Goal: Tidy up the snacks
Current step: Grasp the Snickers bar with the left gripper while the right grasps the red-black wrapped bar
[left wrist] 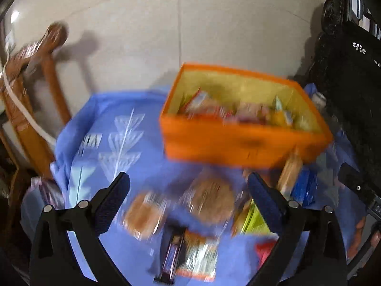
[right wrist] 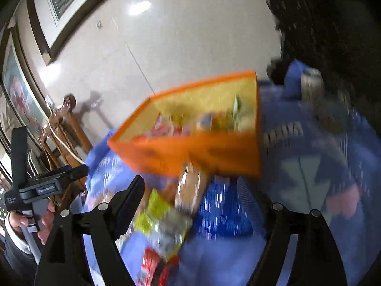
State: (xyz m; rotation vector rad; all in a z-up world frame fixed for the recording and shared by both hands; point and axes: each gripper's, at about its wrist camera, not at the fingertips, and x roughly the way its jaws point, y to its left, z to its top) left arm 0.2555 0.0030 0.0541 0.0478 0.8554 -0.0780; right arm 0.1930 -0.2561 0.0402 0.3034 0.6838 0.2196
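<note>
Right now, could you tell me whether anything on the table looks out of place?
Yes: several snack packets lie loose on the blue cloth beside the orange box, which already holds others; motion blur hides finer detail.

We have two fisheye views, each looking forward and down along a gripper's two fingers at a table under a blue cloth point(left wrist: 147, 171). In the left wrist view we face the long side of an orange box point(left wrist: 238, 143) from close by. In the right wrist view we see the same orange box point(right wrist: 197, 152) corner-on from farther right. Both share the box, the cloth and a white tiled floor point(right wrist: 190, 35). Both are blurred.
</note>
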